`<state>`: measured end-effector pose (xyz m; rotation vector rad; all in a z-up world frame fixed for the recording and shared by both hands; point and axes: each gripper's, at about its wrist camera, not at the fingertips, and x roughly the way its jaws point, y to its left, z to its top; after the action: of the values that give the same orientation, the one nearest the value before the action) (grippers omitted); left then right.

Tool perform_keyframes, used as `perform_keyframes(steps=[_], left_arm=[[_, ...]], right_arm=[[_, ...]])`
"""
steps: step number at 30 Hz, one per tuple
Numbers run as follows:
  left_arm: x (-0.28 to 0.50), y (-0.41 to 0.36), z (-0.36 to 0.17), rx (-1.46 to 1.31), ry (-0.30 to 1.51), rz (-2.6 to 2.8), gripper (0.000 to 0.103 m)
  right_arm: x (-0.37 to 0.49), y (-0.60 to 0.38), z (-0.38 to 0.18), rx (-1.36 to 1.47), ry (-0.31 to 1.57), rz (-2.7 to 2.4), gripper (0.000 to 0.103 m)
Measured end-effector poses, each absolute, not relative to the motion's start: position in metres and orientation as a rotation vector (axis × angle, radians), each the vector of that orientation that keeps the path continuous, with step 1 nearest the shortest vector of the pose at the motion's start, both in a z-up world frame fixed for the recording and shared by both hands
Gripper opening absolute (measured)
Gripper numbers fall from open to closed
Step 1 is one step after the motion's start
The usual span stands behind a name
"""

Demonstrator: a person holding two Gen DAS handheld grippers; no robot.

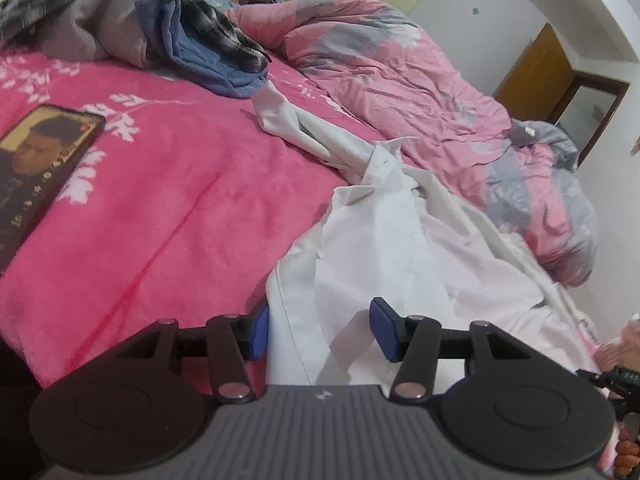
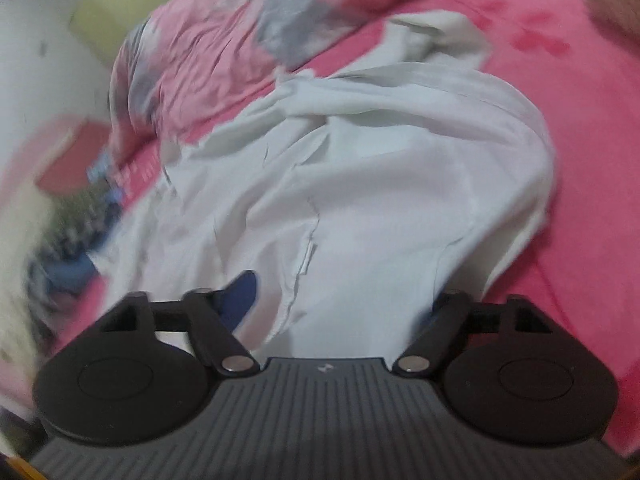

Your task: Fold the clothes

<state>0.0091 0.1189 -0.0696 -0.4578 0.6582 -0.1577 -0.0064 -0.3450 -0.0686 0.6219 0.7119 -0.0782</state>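
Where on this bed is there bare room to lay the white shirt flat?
Bare pink blanket lies between the phone, the clothes pile and the white shirt. It is crowded beyond, by the floral quilt.

your left wrist camera sat low over the pink blanket (image 1: 168, 200), looking along its fingers across the bed toward the crumpled quilt (image 1: 400, 80) and far wall; your right wrist camera hung close above the white shirt (image 2: 360, 200), tilted downward, blurred; both views shared that shirt (image 1: 380, 248), blanket and quilt.
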Motion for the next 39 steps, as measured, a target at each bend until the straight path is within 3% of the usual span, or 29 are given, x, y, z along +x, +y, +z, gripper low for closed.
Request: perform_keyframes(steps=[2,4,13,24,27,29,30,31,39], left_arm=[[0.009,0.114,-0.068,-0.43,0.659,-0.139,0.05],[0.009,0.112,-0.068,-0.415,0.66,-0.128,0.048],[0.012,0.114,-0.067,-0.413,0.67,-0.118,0.043],[0.012,0.119,-0.069,-0.428,0.667,-0.128,0.04],[0.013,0.122,-0.07,-0.434,0.667,-0.142,0.04],[0.013,0.125,-0.071,-0.442,0.668,-0.15,0.04],[0.014,0.126,-0.071,-0.446,0.668,-0.153,0.04],[0.014,0.126,-0.071,-0.447,0.668,-0.155,0.04],[0.015,0.126,-0.07,-0.439,0.671,-0.161,0.04]], right_arm=[[0.0,-0.33,-0.07,0.489,0.716,-0.095,0.026],[-0.002,-0.335,-0.069,0.474,0.706,-0.086,0.002],[-0.072,-0.445,-0.042,0.588,0.545,-0.363,0.0],[-0.083,-0.495,-0.073,0.628,0.57,-0.596,0.0],[-0.092,-0.491,-0.066,0.588,0.595,-0.57,0.018],[-0.101,-0.484,-0.058,0.537,0.613,-0.562,0.069],[-0.107,-0.479,-0.053,0.493,0.624,-0.573,0.076],[-0.113,-0.473,-0.048,0.456,0.63,-0.579,0.081],[-0.123,-0.428,-0.004,0.362,0.591,-0.421,0.081]])
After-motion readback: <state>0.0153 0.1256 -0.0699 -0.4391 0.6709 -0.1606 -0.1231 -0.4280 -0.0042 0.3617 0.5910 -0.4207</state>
